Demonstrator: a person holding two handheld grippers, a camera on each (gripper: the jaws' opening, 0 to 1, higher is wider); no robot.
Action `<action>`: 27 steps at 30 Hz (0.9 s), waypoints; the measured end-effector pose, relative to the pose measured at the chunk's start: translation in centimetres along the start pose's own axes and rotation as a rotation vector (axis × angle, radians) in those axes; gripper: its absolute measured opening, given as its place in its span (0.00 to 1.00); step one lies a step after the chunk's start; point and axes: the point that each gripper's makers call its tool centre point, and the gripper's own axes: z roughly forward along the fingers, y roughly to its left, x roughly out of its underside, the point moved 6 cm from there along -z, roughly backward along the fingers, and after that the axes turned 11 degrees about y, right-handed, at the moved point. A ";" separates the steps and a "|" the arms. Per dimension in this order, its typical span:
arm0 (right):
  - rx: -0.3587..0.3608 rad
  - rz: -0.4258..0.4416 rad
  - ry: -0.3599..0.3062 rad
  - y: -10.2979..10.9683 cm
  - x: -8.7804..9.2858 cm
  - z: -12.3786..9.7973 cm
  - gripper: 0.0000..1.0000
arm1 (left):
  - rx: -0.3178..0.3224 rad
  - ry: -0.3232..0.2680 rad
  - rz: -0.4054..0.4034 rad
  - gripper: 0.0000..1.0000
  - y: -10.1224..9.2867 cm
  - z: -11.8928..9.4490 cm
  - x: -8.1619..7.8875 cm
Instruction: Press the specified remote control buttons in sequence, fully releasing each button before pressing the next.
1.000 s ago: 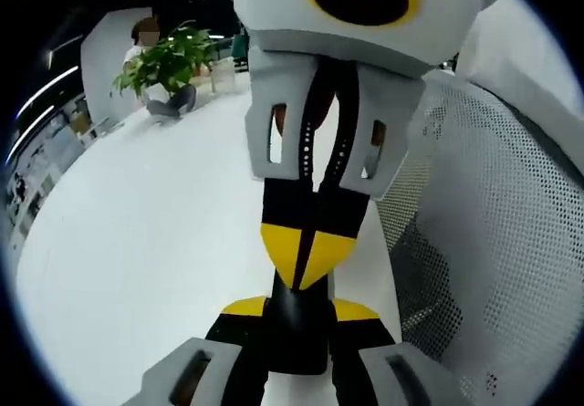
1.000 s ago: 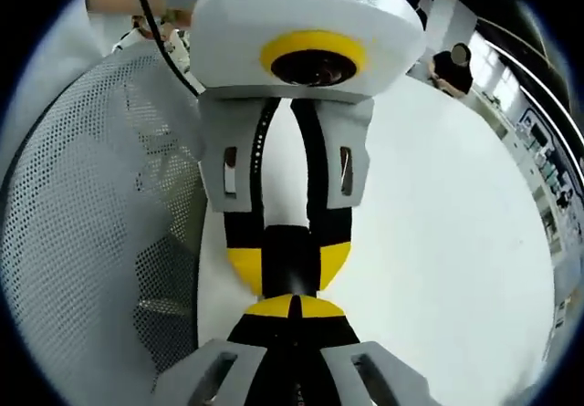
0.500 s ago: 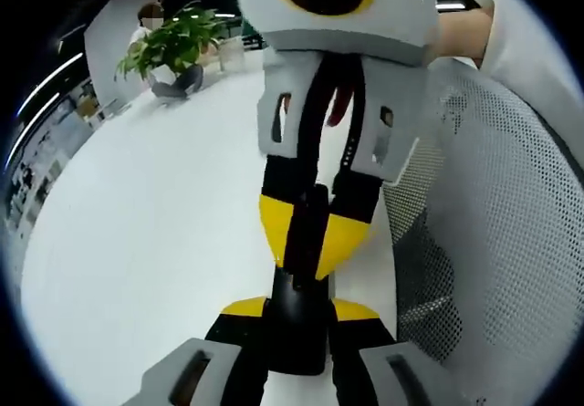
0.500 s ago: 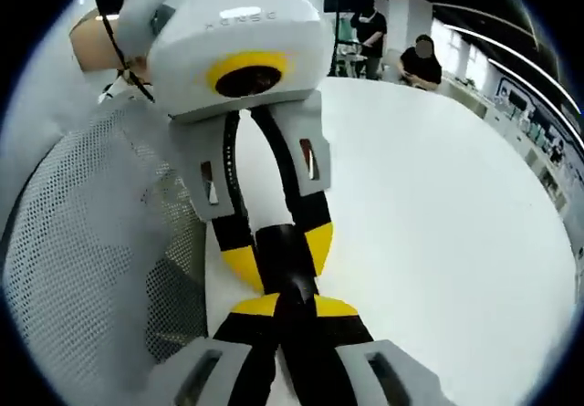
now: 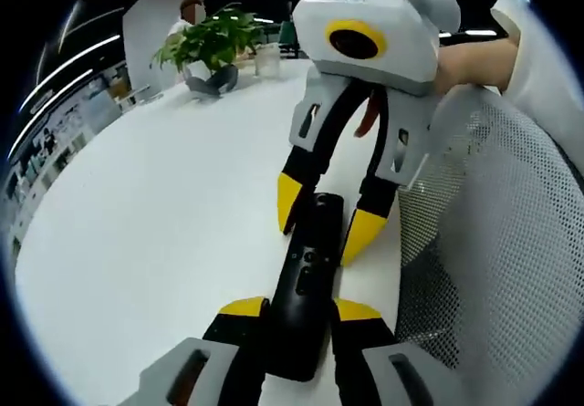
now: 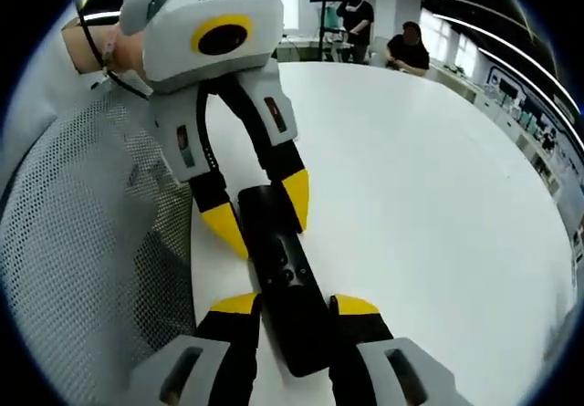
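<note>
Remote control point(image 5: 308, 278): black, slim, oblong; lies flat on the white worktop point(image 5: 155, 223) near its edge, small buttons visible on the upper face. In the right gripper view the same remote control point(image 6: 278, 274) runs lengthwise away from the camera.

Left gripper point(image 5: 301, 310): yellow-tipped jaws stand narrow, one on each long side of the remote control's near end. Whether the tips press the casing or sit just beside it cannot be told. In the right gripper view this gripper point(image 6: 260, 214) comes in from the upper left, jaws spread either side of the remote's far end, tips down at the worktop.

Right gripper point(image 6: 294, 306): yellow-tipped jaws stand narrow at the remote's near end, one on each side; contact with the casing cannot be told. In the left gripper view this gripper point(image 5: 324, 223) enters from the upper right, jaws spread astride the remote's far end.

The two grippers face each other from opposite ends of the remote control.

Mesh chair back point(image 5: 493, 233): white, perforated, just beside the worktop edge, close to both grippers.

Person's forearm point(image 5: 470, 59): behind the right gripper, pale sleeve at the edge.

Potted plant point(image 5: 212, 43): green, leafy, at the far side of the worktop.

Background: seated people point(image 6: 406, 48) beyond the far edge of the worktop.
</note>
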 end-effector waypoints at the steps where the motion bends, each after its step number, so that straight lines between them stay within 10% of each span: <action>1: -0.003 -0.009 0.004 0.0 -0.2 0.0 0.26 | -0.022 0.002 -0.022 0.28 0.1 0.0 0.1; 17: 0.007 -0.039 0.024 -0.1 -0.1 0.1 0.24 | -0.233 -0.316 -0.324 0.61 2.1 -8.0 -0.6; 27: 0.010 -0.061 0.039 -0.3 -0.1 0.1 0.23 | -0.377 -0.409 -0.432 0.71 2.1 -11.3 0.8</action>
